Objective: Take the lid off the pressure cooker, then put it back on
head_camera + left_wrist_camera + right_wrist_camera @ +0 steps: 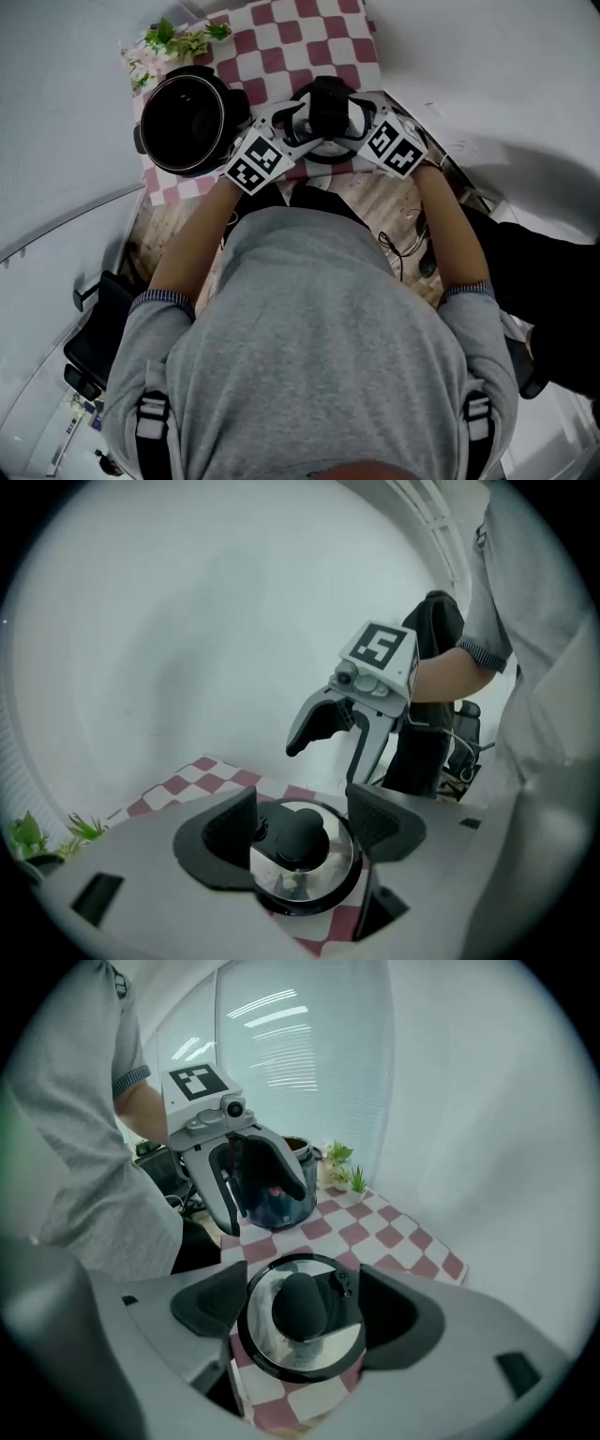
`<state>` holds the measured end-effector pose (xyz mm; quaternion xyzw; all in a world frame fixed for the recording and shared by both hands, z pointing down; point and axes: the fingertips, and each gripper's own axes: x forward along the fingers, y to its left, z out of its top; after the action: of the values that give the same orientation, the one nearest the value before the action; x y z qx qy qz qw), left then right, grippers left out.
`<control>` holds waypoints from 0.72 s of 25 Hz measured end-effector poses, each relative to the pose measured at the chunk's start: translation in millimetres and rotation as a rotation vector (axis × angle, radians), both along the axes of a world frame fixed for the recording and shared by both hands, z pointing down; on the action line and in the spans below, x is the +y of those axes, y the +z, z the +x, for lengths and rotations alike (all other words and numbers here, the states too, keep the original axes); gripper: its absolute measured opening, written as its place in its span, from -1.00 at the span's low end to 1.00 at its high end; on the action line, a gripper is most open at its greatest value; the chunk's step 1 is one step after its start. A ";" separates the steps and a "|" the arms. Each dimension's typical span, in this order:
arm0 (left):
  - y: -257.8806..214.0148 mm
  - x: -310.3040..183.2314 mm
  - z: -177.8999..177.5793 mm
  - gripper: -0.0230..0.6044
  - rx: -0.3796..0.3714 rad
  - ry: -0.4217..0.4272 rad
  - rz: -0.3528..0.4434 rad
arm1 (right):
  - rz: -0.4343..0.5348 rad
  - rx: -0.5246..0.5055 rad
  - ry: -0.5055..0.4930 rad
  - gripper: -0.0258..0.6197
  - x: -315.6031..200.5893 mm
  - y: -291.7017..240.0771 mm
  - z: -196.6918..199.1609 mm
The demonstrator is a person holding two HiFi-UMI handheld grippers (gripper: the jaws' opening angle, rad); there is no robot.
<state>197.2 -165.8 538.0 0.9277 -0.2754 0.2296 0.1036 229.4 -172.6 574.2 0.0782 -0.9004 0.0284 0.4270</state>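
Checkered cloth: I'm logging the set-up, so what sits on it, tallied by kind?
Open cooker pot: 1
Lid: 1
Leafy decoration at its corner: 1
Total on the cloth: 3

Everything under me sits on a red-and-white checked cloth (pixel 309 42) spread flat over the surface; what lies beneath the cloth I cannot tell. On its left side stands the open black cooker pot (pixel 187 120), and just right of it, a little nearer to me, the shiny round lid (pixel 300 1309) lies flat on the checks with its black knob up, apart from the pot. At the far left corner, beyond the pot, are some small green plants (pixel 173 42).
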 end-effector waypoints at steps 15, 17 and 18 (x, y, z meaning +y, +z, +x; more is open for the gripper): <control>-140.6 -3.1 -77.1 0.11 0.249 -0.259 0.282 | 0.193 -0.505 0.182 0.25 -14.3 -156.3 -35.5; -155.7 -3.1 -86.7 0.11 0.278 -0.287 0.320 | 0.214 -0.564 0.208 0.25 -13.0 -170.8 -34.6; -161.0 -1.9 -89.7 0.11 0.290 -0.296 0.331 | 0.220 -0.588 0.219 0.25 -11.3 -176.6 -33.8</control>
<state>107.5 -167.7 377.0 0.9047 -0.4245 0.0286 0.0211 195.5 -183.9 397.6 0.2086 -0.9691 -0.0018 0.1320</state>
